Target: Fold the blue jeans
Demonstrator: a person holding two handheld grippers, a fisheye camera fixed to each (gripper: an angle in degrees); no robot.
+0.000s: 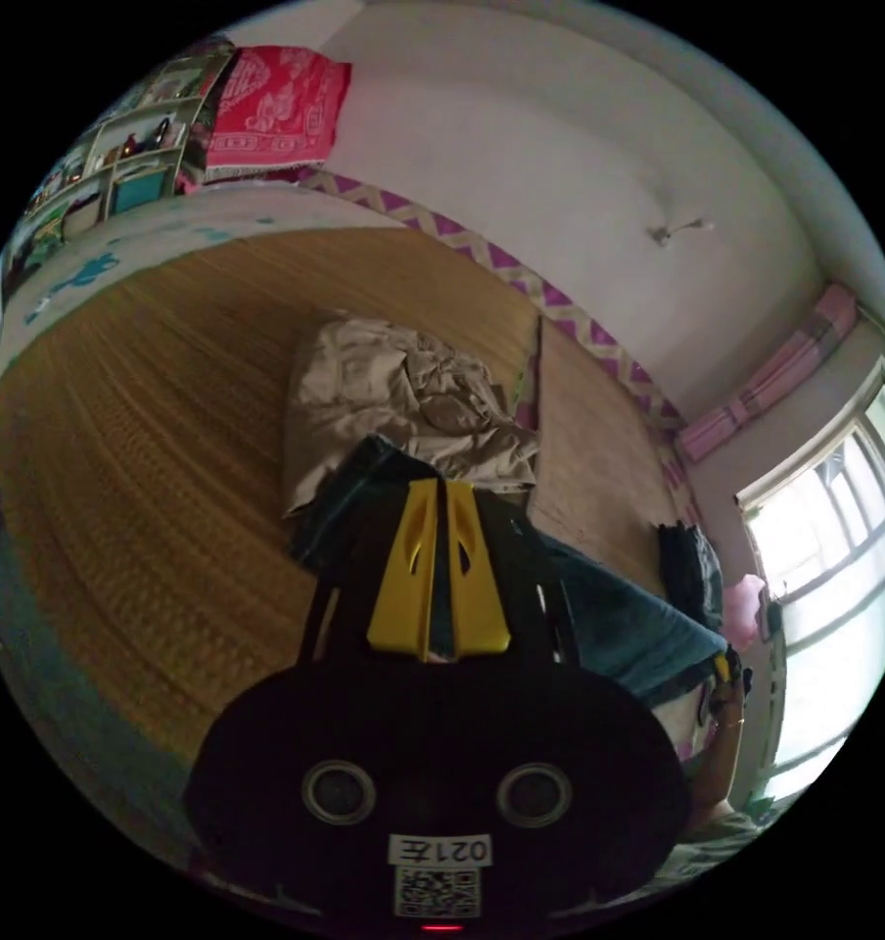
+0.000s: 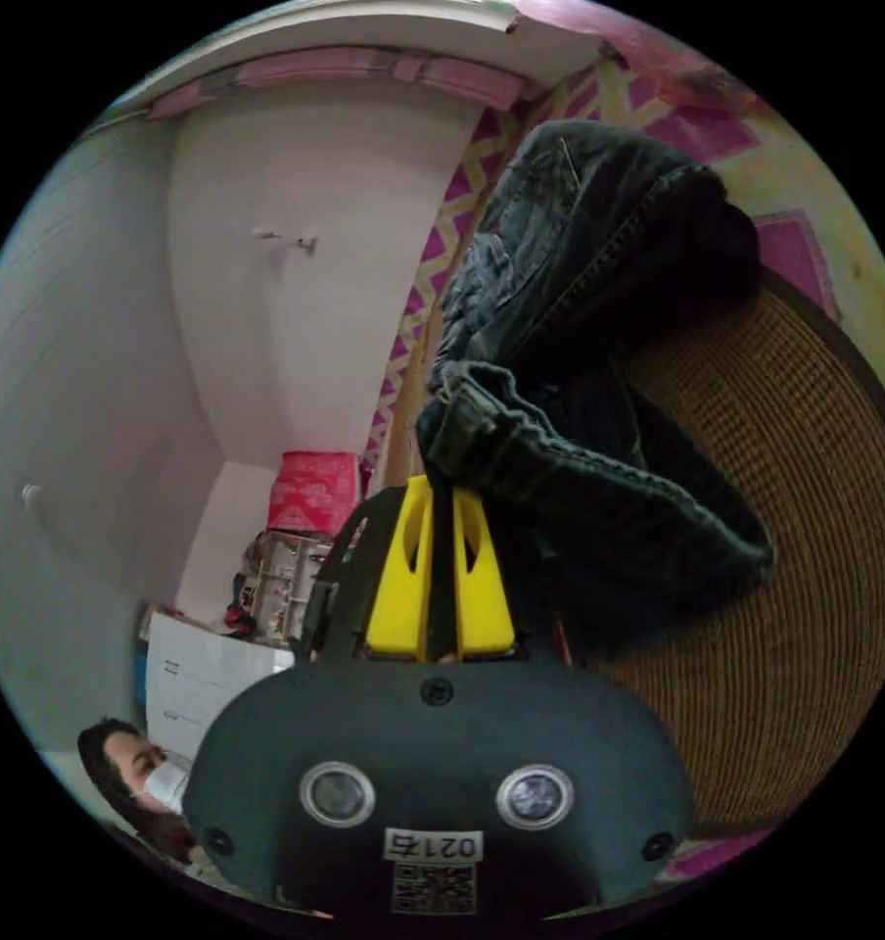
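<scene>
The blue jeans [image 1: 628, 627] hang stretched between both grippers above a woven mat [image 1: 168, 470]. In the left gripper view, my left gripper [image 1: 441, 494] has its yellow jaws shut on one dark end of the denim. The fabric runs right to the other gripper [image 1: 726, 671], held by a hand. In the right gripper view, my right gripper [image 2: 442, 490] is shut on the thick stitched waistband [image 2: 501, 441] of the jeans [image 2: 658, 509], which sag to the right over the mat [image 2: 805, 568].
A crumpled beige garment [image 1: 394, 401] lies on the mat beyond the left jaws. A dark denim heap [image 1: 692, 573] [image 2: 599, 225] sits at the mat's edge. The wall [image 1: 560, 147], a window [image 1: 834, 548], shelves [image 1: 129, 157], a red cloth [image 1: 276, 108] and a person's head [image 2: 134, 764] surround the area.
</scene>
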